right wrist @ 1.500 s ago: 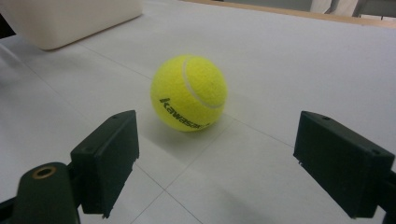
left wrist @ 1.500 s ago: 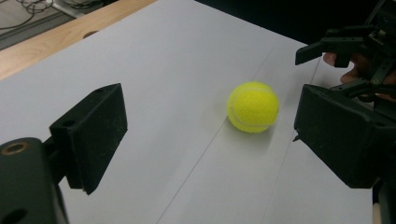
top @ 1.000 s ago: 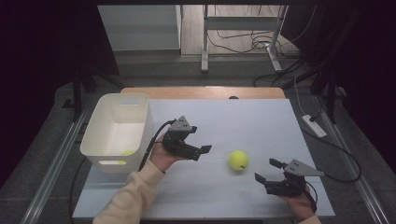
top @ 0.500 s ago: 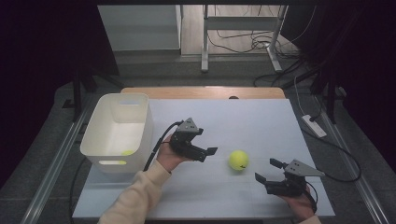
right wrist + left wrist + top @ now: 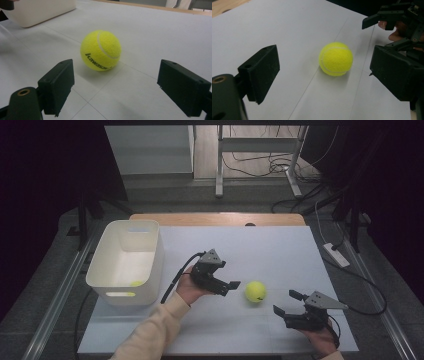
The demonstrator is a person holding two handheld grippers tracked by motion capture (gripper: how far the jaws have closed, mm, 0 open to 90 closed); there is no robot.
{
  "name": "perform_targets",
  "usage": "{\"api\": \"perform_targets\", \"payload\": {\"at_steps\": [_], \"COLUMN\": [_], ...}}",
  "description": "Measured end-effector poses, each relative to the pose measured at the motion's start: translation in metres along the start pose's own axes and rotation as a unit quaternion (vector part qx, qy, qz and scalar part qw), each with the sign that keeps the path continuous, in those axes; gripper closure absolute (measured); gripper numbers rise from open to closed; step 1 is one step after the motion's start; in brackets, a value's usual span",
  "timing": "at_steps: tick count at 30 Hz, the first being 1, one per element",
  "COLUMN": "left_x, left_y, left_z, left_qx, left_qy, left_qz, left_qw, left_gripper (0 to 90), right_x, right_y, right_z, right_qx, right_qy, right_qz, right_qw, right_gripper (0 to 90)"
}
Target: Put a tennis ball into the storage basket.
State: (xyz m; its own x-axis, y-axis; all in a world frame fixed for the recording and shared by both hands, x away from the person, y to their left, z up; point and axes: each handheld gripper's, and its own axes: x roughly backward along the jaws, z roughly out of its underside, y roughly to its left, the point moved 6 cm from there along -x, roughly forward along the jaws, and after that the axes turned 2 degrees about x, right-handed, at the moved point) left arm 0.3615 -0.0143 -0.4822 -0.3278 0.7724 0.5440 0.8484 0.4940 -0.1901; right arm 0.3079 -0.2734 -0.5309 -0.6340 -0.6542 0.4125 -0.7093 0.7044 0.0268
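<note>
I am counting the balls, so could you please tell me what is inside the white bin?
Inside the white bin one yellow-green ball lies at the near corner of its floor. The near wall hides the strip of floor right behind it, so anything lying there cannot be seen.

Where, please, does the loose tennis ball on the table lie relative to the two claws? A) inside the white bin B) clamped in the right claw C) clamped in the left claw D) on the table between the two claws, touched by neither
D: the tennis ball rests on the table, with the open left claw and the open right claw each short of it.
</note>
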Motion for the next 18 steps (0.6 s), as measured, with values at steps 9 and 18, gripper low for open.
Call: {"api": "perform_targets", "payload": {"at_steps": [9, 18], "left_x": [-0.011, -0.020], "left_y": [-0.001, -0.002], "left_z": [0.001, 0.002], "left_qx": [-0.002, -0.004], "left_qy": [0.007, 0.014], "left_qz": [0.004, 0.010], "left_qw": [1.0000, 0.9999], "left_gripper": [8.5, 7.8], "right_x": [0.001, 0.001], "right_y": [0.000, 0.001], "right_z": [0.000, 0.000], "right_qx": [-0.001, -0.002], "right_qy": [0.000, -0.001], "right_qz": [0.001, 0.002], "right_qw": [1.0000, 1.0000], "right_gripper": [14.0, 14.0]}}
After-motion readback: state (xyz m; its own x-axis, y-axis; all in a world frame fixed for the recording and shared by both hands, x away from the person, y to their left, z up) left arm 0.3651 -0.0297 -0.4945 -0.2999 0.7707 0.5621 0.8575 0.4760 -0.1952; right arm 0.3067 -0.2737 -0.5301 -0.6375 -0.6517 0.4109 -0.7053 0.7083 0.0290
